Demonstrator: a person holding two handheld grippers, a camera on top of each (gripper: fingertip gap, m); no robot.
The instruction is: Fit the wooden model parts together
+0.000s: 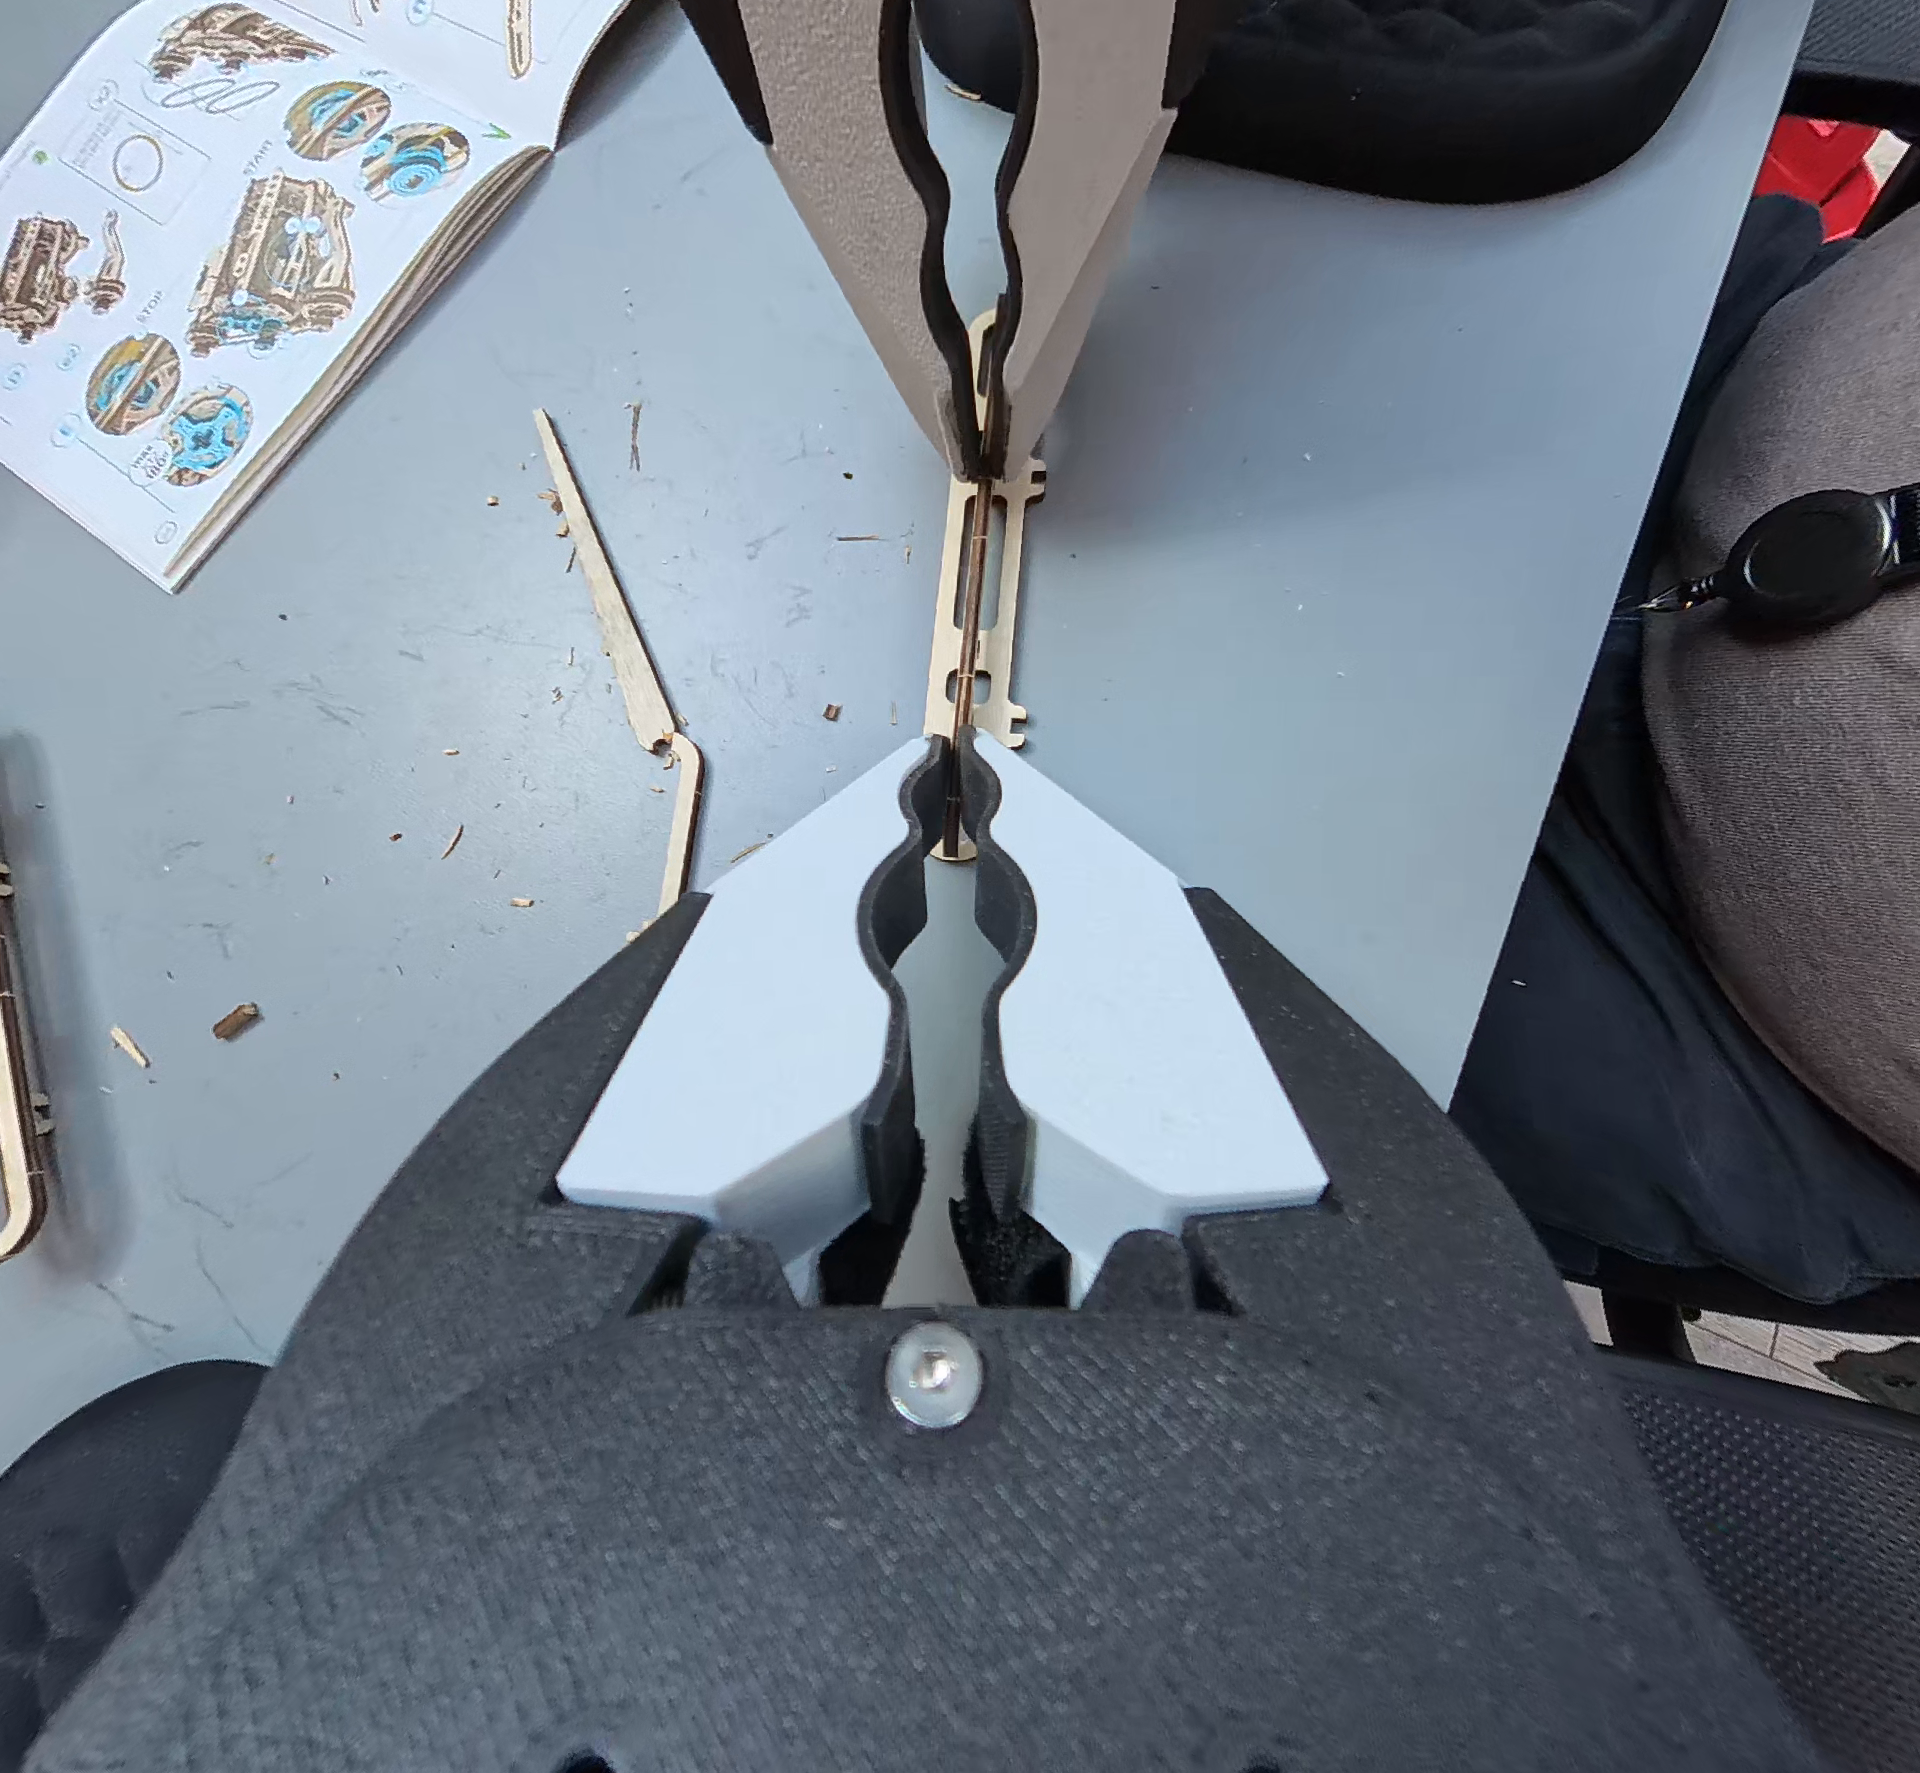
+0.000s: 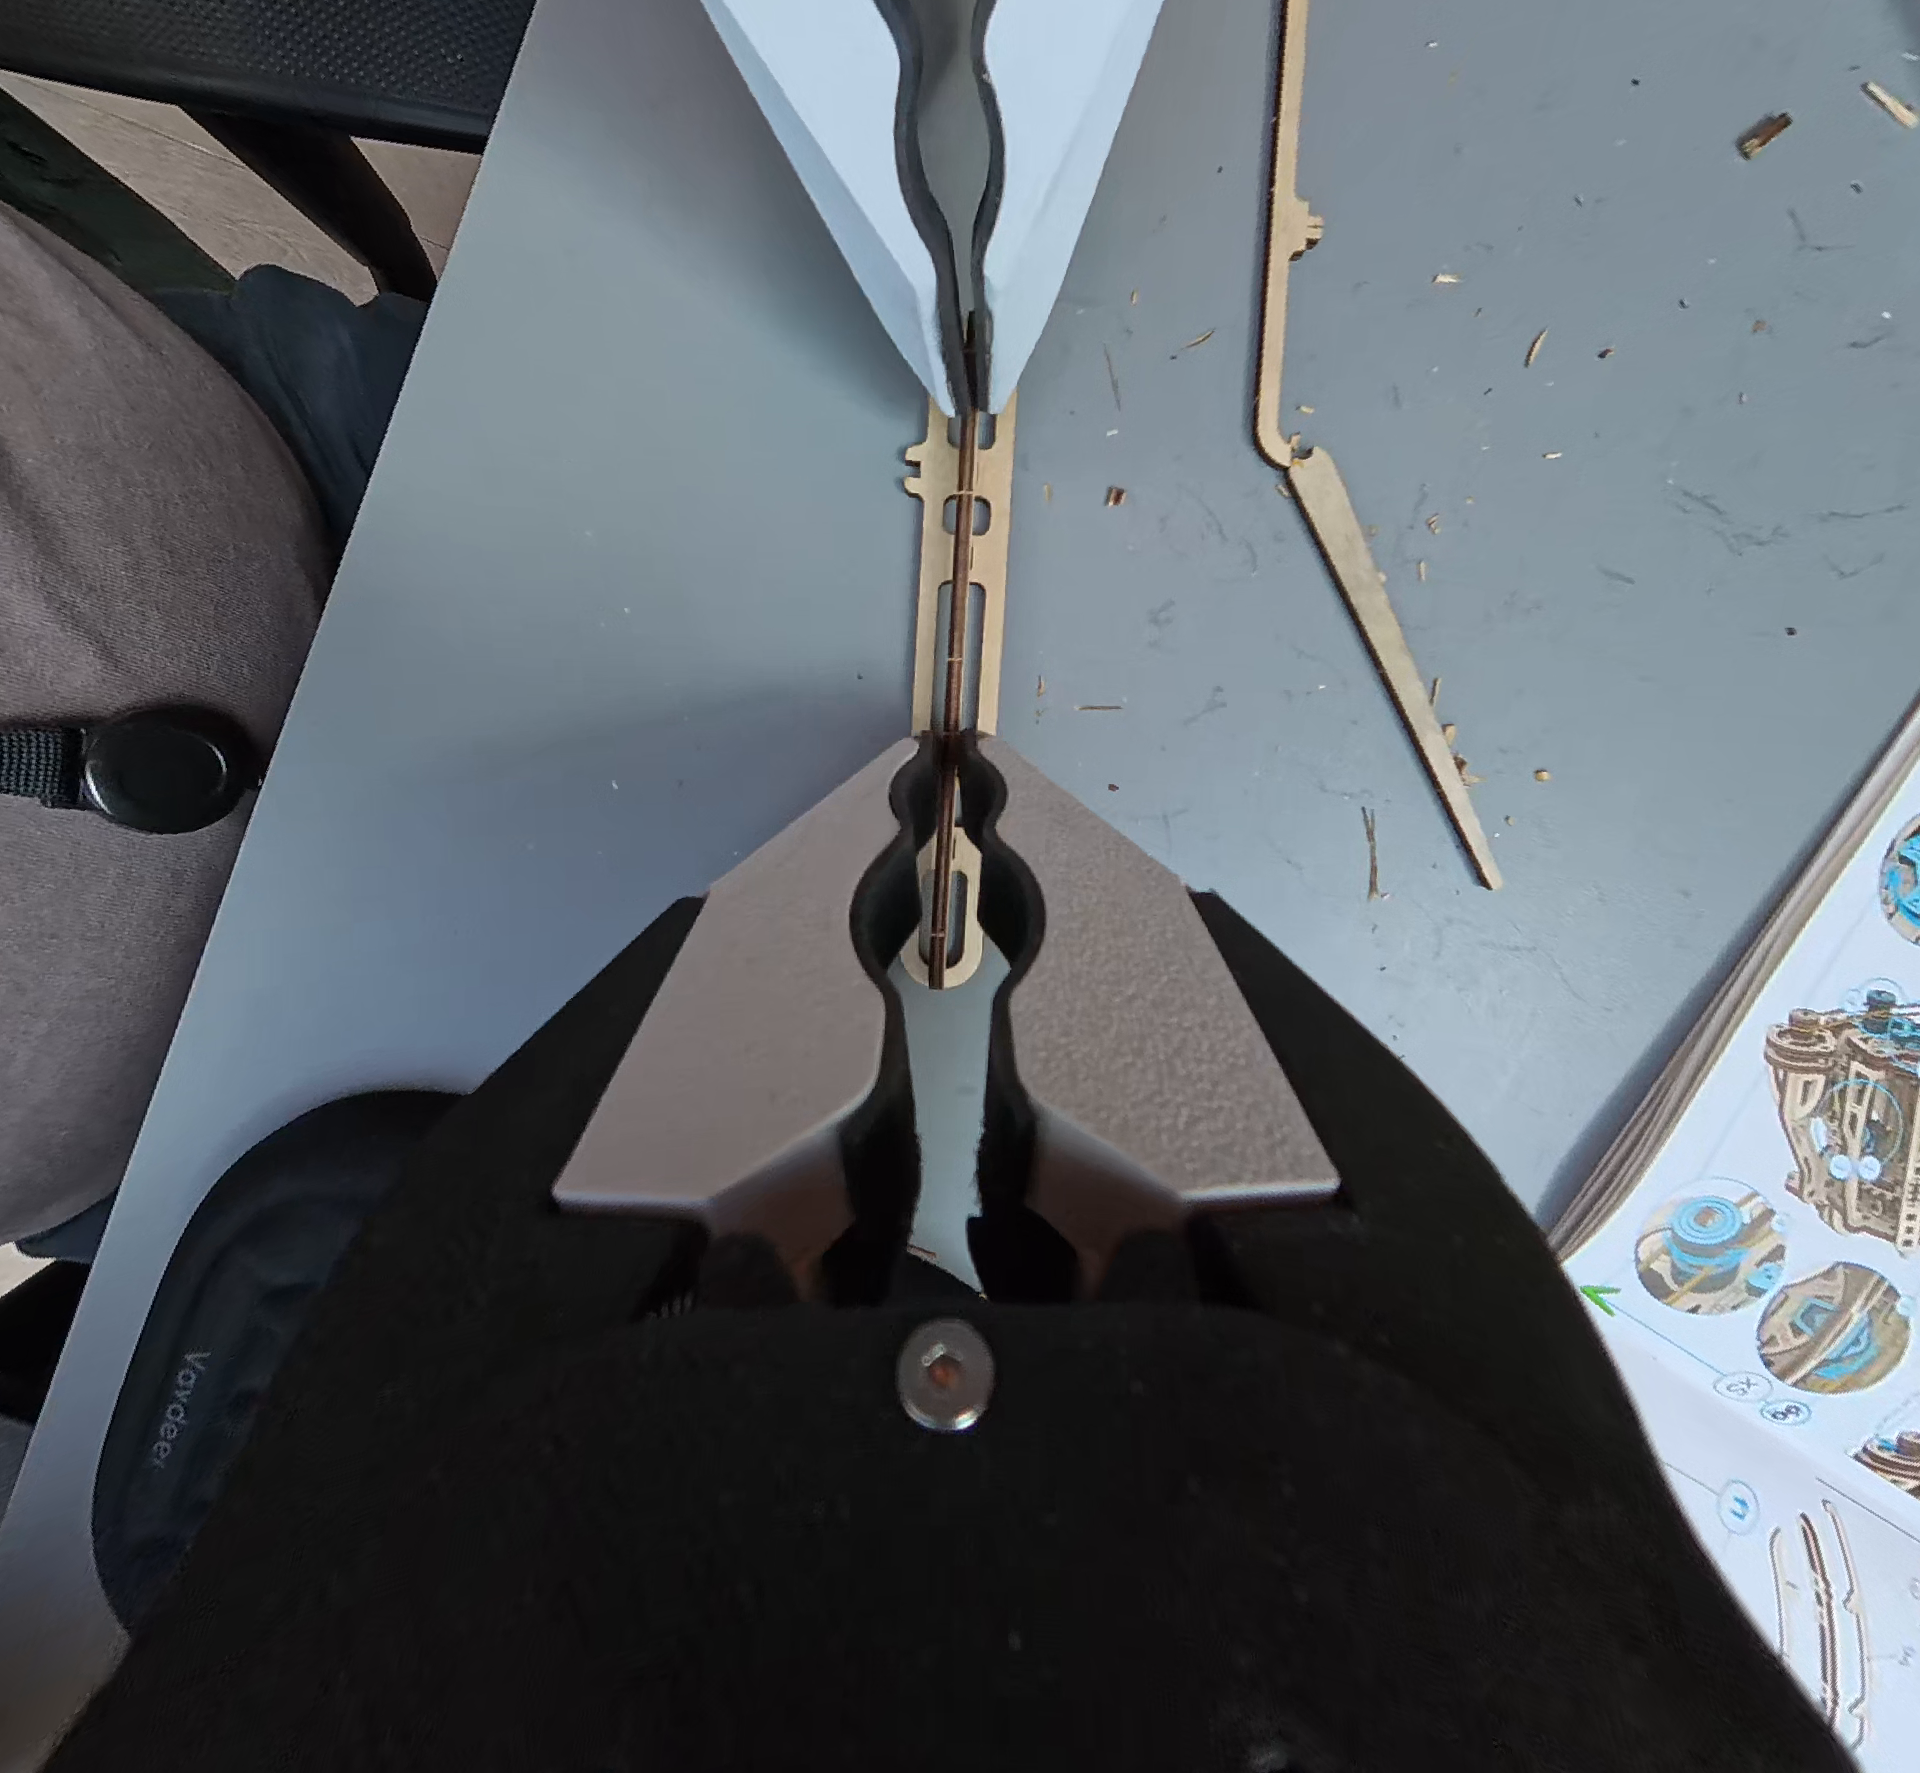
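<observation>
A flat, slotted wooden strip (image 1: pixel 943 643) lies on the grey table (image 1: pixel 416 788) near its edge. A thin wooden piece (image 1: pixel 968 580) stands on edge along the strip's middle slots. I cannot tell how deep it sits. My left gripper (image 1: pixel 951 752), with pale blue fingers, is shut on the near end of this thin piece. My right gripper (image 1: pixel 982 466), with grey fingers, is shut on its far end. The right wrist view shows the same from the other side: right gripper (image 2: pixel 948 752), left gripper (image 2: pixel 971 388), thin piece (image 2: pixel 961 580), slotted strip (image 2: pixel 997 601).
An open instruction booklet (image 1: pixel 260 217) lies on the table and also shows in the right wrist view (image 2: pixel 1766 1308). A long wooden offcut (image 1: pixel 623 601) (image 2: pixel 1351 528) and several wood chips lie beside the strip. A person's lap (image 1: pixel 1787 684) and a black cushion (image 1: pixel 1455 9) are past the table edge.
</observation>
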